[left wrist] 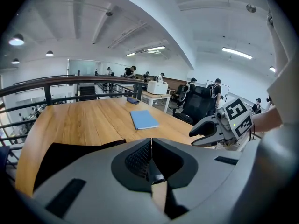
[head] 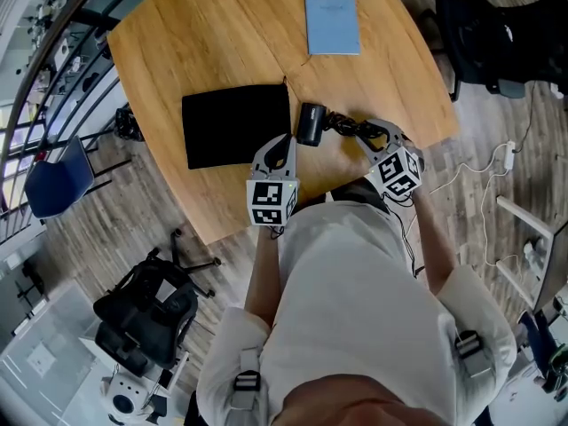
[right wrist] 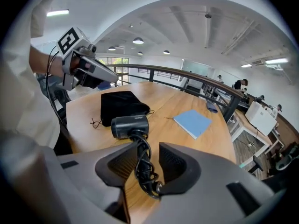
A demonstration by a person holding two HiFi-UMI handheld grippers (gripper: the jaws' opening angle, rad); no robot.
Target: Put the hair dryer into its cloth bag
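Here, one hair dryer [head: 311,122], one cloth bag [head: 235,124]; left fingers [left wrist: 135,160] together, right fingers [right wrist: 117,166] apart astride it

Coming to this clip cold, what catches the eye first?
The black hair dryer lies on the wooden table, its cord-wrapped handle between the parted jaws of the right gripper. Left of it the black cloth bag lies flat; a blue notebook sits near the far edge.

Behind the cord [right wrist: 144,169], the handle of the hair dryer [right wrist: 130,126]; behind the left tool [left wrist: 150,160], part of the cloth bag [left wrist: 60,155]
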